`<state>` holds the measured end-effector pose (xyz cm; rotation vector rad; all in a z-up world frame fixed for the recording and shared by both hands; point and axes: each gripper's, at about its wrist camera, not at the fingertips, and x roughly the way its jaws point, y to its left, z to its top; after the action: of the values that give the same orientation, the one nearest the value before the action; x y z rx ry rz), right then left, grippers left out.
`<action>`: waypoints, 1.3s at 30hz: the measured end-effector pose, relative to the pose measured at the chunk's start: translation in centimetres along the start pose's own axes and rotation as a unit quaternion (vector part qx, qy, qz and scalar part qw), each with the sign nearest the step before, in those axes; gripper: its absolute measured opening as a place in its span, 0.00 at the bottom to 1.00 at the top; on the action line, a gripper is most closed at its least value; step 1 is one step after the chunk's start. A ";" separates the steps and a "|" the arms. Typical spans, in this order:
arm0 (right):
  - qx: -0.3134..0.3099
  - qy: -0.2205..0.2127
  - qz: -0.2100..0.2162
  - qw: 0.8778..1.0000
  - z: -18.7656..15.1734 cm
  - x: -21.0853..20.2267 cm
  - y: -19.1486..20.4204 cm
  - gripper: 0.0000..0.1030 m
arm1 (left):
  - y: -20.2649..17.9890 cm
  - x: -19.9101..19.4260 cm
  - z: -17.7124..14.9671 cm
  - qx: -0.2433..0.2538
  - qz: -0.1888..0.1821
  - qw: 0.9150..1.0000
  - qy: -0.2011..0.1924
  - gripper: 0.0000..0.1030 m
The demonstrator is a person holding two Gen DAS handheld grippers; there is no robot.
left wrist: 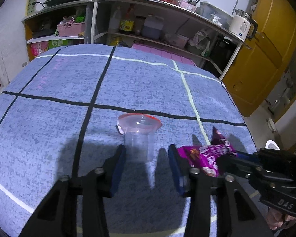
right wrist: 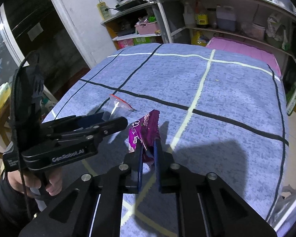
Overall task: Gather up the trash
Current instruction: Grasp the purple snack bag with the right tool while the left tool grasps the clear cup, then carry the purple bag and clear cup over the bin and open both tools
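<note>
A clear plastic cup (left wrist: 139,136) with a red rim rests on the blue checked cloth (left wrist: 148,83). It sits between the fingers of my left gripper (left wrist: 147,150). The left pad is at its side and a gap shows at the right pad, so the jaws are open. From the right wrist view the cup (right wrist: 116,106) shows just past the tip of the left gripper (right wrist: 114,118). My right gripper (right wrist: 148,144) is shut on a crumpled purple snack wrapper (right wrist: 144,126), which sticks up above the pads. The wrapper (left wrist: 207,154) and right gripper (left wrist: 225,158) lie just right of the left one.
Shelves with bottles, jugs and a pink basket (left wrist: 71,27) stand beyond the table's far edge. A white kettle (left wrist: 241,26) sits on the counter, with a yellow door (left wrist: 266,49) to its right. A pink mat (right wrist: 244,49) lies behind the table. A hand (right wrist: 53,185) holds the left gripper's handle.
</note>
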<state>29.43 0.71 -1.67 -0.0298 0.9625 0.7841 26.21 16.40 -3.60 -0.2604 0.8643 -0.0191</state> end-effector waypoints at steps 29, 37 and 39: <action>0.047 -0.080 -0.031 0.995 -6.7 -12.3 -1.7 0.09 | -9.3 -9.0 -5.5 0.051 -0.039 0.996 -0.057 0.29; 0.068 -0.103 -0.049 0.991 -10.8 -17.0 -2.9 0.09 | -13.3 -11.2 -7.6 0.071 -0.066 0.993 -0.062 0.29; 0.074 -0.107 -0.053 0.990 -11.6 -18.0 -3.2 0.09 | -14.2 -11.6 -8.0 0.076 -0.074 0.992 -0.061 0.29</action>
<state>17.16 -16.26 3.88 0.1287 0.8057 0.6026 13.86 2.27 3.45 -0.1797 0.7159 -0.2040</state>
